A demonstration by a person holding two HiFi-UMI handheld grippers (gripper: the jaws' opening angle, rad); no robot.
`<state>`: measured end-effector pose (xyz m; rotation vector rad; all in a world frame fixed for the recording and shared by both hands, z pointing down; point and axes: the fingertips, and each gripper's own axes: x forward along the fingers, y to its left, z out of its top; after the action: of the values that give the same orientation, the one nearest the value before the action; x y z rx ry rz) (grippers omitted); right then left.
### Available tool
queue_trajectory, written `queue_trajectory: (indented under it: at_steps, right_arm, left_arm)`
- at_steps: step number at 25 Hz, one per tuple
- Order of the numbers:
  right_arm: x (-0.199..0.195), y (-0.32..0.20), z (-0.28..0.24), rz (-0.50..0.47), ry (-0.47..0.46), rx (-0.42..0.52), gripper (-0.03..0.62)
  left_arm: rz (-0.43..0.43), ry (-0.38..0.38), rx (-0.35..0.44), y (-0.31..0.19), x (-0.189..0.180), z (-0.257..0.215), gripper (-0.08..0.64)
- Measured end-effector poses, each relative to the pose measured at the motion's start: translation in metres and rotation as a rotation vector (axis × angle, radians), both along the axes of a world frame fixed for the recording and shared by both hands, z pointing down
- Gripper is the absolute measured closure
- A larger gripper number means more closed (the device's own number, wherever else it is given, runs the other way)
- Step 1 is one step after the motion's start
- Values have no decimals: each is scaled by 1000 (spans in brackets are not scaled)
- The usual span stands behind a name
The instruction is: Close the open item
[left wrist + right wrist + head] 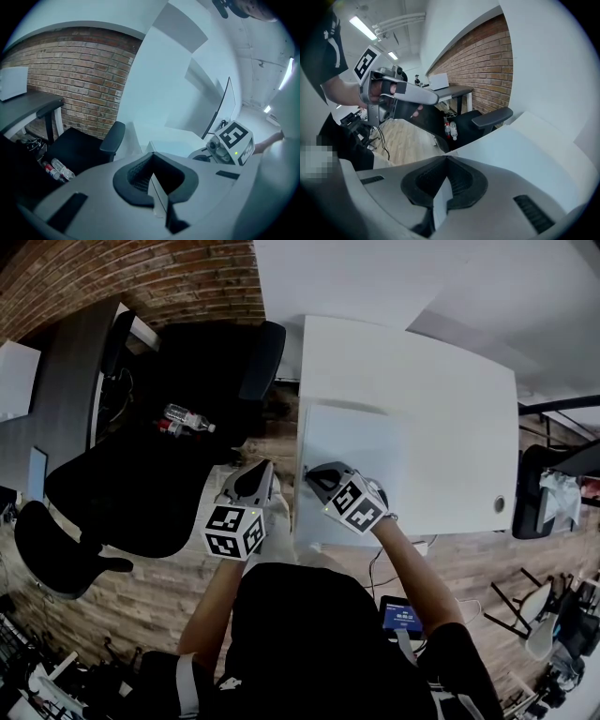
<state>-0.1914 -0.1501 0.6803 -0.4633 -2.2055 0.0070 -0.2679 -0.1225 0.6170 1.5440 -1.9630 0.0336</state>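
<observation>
Both of your grippers are clenched on nothing. Each gripper view shows its jaws pressed together with no object between them, so neither has begun the work. The open item [361, 451], a pale, flat-panelled thing that I take for a laptop, sits at the near-left corner of the white desk [450, 399]. In the left gripper view a thin dark-edged panel [221, 108] stands up from the desk. It is most likely the lid, though I cannot tell which way it hinges. Your left gripper [258, 474] hangs just off the desk's left edge, by that corner, and your right gripper [319, 479] is above the desk's near edge, close to the item. I judge that closing needs no grasp at all, so leave the jaws together and use them as a blunt pusher. Bring the right gripper to the free edge of the panel, at its middle rather than a corner, and press along the hinge's arc down towards the desk. The item lies close to the desk's edges and may slide, so rest the left gripper against its base on the desk's left side as a stop. Slow down over the last part of the swing — let the panel settle rather than slap.
</observation>
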Motion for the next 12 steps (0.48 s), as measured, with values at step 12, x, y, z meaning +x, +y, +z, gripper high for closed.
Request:
queue_trajectory:
  at_steps: [12]
  right_arm:
    - [15, -34, -17, 233, -52, -69, 555]
  left_arm:
    - [25, -41, 39, -9, 20, -25, 551]
